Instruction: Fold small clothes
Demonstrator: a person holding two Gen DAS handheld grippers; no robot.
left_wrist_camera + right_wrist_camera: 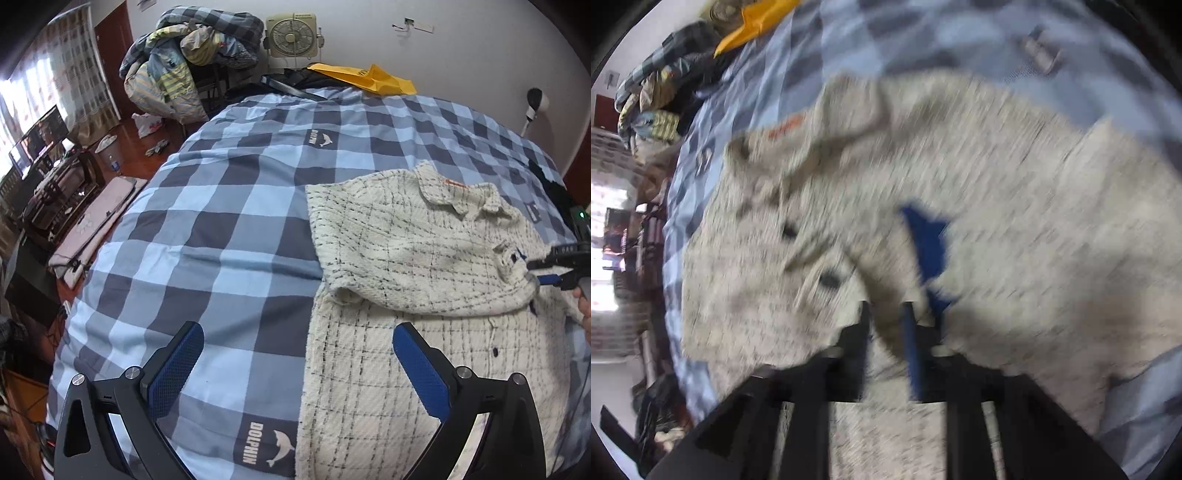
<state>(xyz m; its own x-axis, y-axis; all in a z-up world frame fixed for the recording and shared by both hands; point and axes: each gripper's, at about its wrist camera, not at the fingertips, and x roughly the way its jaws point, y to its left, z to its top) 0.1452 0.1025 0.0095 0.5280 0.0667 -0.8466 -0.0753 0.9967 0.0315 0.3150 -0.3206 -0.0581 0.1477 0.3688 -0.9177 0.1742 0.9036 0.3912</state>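
Note:
A small cream shirt with a thin dark check (417, 258) lies on the blue checked bedspread (221, 221), its upper part with the collar folded over toward the left. My left gripper (297, 373) is open and empty, low over the shirt's left edge near the bed's front. My right gripper (535, 271) is shut on the shirt's fabric near the button placket at the right. In the blurred right wrist view the shirt (997, 192) fills the frame and the right gripper (886, 314) pinches a fold of it between its jaws.
A pile of bedding (184, 62) and a fan (291, 35) stand beyond the bed's far end. A yellow bag (373, 77) lies at the far edge. A desk with a monitor (40, 140) and a pink mat (99, 221) are on the floor side, left.

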